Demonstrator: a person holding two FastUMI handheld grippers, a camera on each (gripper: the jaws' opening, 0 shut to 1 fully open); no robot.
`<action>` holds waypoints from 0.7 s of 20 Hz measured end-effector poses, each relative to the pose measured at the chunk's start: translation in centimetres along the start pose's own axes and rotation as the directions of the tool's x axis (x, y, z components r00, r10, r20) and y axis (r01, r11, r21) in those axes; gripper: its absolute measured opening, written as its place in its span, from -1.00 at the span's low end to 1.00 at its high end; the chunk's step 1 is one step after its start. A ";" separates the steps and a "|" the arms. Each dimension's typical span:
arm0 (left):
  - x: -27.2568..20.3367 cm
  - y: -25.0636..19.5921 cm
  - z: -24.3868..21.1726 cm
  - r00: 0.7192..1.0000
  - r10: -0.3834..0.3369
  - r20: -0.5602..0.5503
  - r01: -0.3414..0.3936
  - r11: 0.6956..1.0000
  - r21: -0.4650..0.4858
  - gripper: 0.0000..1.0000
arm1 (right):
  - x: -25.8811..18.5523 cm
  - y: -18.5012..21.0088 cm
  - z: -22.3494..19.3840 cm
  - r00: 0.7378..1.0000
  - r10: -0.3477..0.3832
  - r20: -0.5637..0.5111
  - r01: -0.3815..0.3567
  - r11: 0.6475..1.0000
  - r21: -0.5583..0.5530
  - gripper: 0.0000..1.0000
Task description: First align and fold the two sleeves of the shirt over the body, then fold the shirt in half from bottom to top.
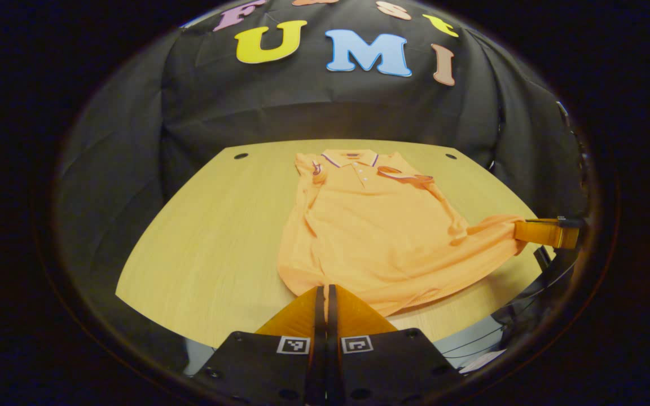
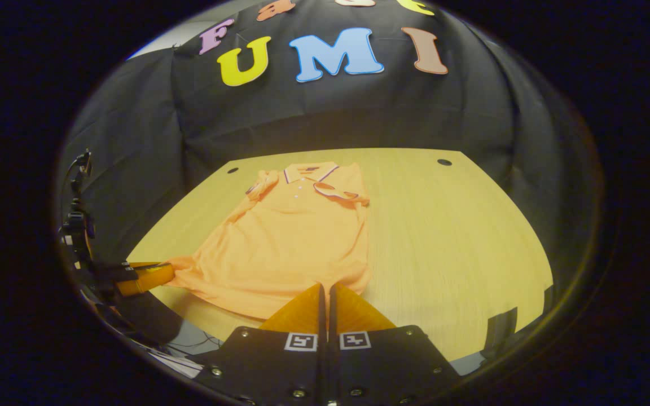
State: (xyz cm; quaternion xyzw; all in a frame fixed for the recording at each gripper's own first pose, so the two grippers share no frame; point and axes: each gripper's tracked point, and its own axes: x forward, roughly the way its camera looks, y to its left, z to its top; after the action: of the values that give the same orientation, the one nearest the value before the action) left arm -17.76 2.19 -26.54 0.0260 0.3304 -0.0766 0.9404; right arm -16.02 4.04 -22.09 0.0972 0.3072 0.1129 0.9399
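The shirt (image 1: pixel 376 225) lies flat on the wooden surface (image 1: pixel 201 248), collar at the far end and bottom hem at the near end. Both sleeves are already folded in over the body, so I think the next job is the fold from bottom to top.

The left gripper (image 1: pixel 325 296) sits at the left bottom corner of the shirt. Its jaws are pressed together, and the hem runs right up to their tips. They look like they pinch the cloth, but the tips hide the spot, so I am not sure.

The right gripper (image 2: pixel 325 293) is at the right bottom corner. In the left gripper view its jaws close on the corner, and the cloth is pulled out to a point there.

The shirt is soft, thin and light. It will bend and sag, and it can wrinkle or slip if held loosely. The two bottom corners are good places to hold, so the hem stays straight when it is lifted toward the collar (image 1: pixel 350 158).

I can read no brand or tag on the shirt. The collar has thin dark stripes.
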 end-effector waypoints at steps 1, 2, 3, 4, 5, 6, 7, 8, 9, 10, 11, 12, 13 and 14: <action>0.1 -0.1 1.2 1.000 0.004 0.019 -0.004 1.000 0.009 -0.88 | 0.2 -0.1 1.0 1.000 0.001 0.012 -0.001 1.000 -0.007 -1.00; 0.2 -0.3 2.5 0.999 0.007 0.039 -0.008 1.000 0.018 -0.88 | 0.4 -0.1 2.1 1.000 0.003 0.029 -0.003 1.000 -0.010 -1.00; 0.5 -0.2 3.8 0.998 0.010 0.056 -0.011 0.999 0.032 -0.87 | 0.7 -0.1 3.1 0.999 0.006 0.046 -0.006 1.000 -0.010 -1.00; 0.8 -0.1 4.9 0.997 0.016 0.073 -0.020 0.999 0.048 -0.88 | 1.1 -0.2 4.1 0.998 0.008 0.060 -0.007 1.000 -0.011 -1.00; 1.4 0.1 6.1 0.996 0.020 0.089 -0.026 0.998 0.057 -0.88 | 1.6 -0.2 5.2 0.997 0.009 0.075 -0.008 1.000 -0.011 -1.00; 2.0 0.1 7.1 0.995 0.020 0.099 -0.026 0.998 0.055 -0.87 | 2.0 -0.3 6.3 0.996 0.005 0.088 -0.004 1.000 -0.013 -1.00; 2.6 0.1 8.1 0.994 0.016 0.109 -0.021 0.999 0.046 -0.88 | 2.7 -0.6 7.3 0.995 -0.001 0.102 0.002 1.000 -0.015 -1.00; 3.3 0.2 9.1 0.993 0.014 0.119 -0.019 0.999 0.038 -0.87 | 3.4 -0.8 8.3 0.993 -0.009 0.114 0.011 1.000 -0.018 -1.00; 3.8 0.3 9.9 0.992 0.011 0.124 -0.016 0.999 0.038 -0.87 | 4.0 -0.9 9.2 0.993 -0.015 0.121 0.017 1.000 -0.016 -1.00; 4.6 0.4 10.7 0.992 0.007 0.129 -0.012 0.999 0.038 -0.87 | 4.7 -1.0 10.3 0.991 -0.020 0.132 0.022 1.000 -0.011 -1.00; 5.4 0.6 11.6 0.991 0.003 0.133 -0.008 0.999 0.039 -0.87 | 5.5 -1.2 11.2 0.990 -0.026 0.139 0.028 1.000 -0.006 -1.00; 6.3 0.8 12.4 0.991 0.000 0.133 -0.006 0.999 0.041 -0.88 | 6.2 -1.3 12.0 0.989 -0.032 0.143 0.033 0.999 0.000 -1.00; 7.1 1.0 13.2 0.991 -0.004 0.135 -0.002 0.999 0.040 -0.88 | 6.9 -1.5 12.8 0.988 -0.038 0.147 0.037 0.999 0.007 -1.00; 7.9 1.1 14.2 0.990 -0.012 0.138 0.006 0.999 0.037 -0.88 | 7.7 -1.6 13.6 0.987 -0.046 0.151 0.045 0.999 0.013 -1.00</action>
State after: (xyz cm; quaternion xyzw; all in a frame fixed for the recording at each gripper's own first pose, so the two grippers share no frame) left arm -2.75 0.82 -20.40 0.0365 0.2632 -0.0885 0.9600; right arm -1.55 3.02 -16.01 0.1031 0.2378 0.0824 0.9623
